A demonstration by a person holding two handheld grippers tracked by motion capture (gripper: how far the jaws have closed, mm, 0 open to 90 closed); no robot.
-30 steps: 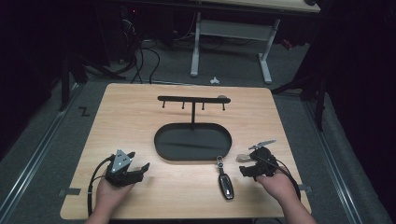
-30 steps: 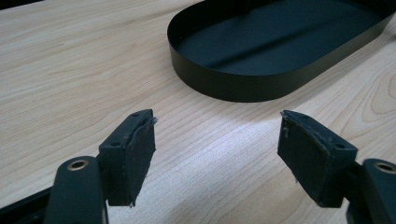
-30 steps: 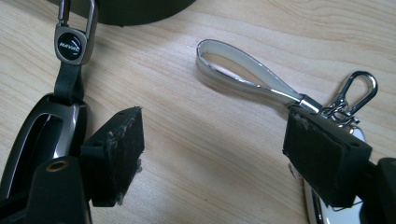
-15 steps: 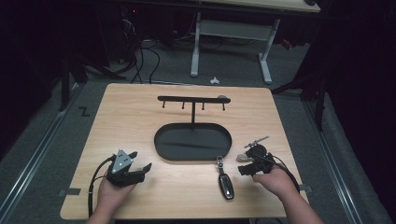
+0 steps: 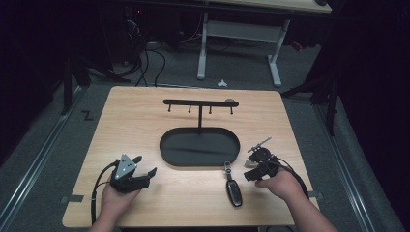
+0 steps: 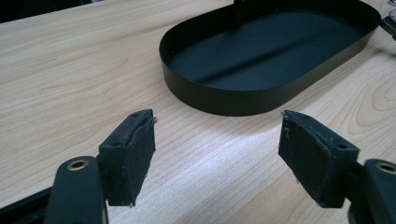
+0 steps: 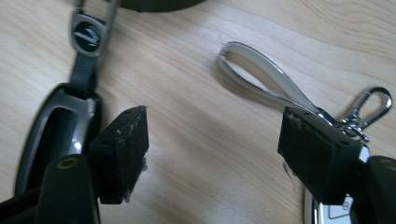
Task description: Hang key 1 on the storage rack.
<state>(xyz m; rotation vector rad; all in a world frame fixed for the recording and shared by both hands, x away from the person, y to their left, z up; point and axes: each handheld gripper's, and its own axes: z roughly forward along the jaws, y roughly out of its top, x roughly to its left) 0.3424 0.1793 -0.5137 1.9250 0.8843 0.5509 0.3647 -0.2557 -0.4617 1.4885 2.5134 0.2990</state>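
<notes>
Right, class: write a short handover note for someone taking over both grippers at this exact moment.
Left gripper: open, holding nothing, low over the light wooden table, facing the black oval metal tray.
Right gripper: open, holding nothing, low over the table between two keys.
Black car key fob on a strap lies in front of the tray; a second key with a silver loop strap and clip lies under the right gripper.
Black hook rack: all hooks bare. Tray holds nothing.
Done: nothing visible. Left: presumably moving the keys.

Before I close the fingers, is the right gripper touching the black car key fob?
Cannot tell. In the right gripper view one finger overlaps the black car key fob, hiding any gap.
</notes>
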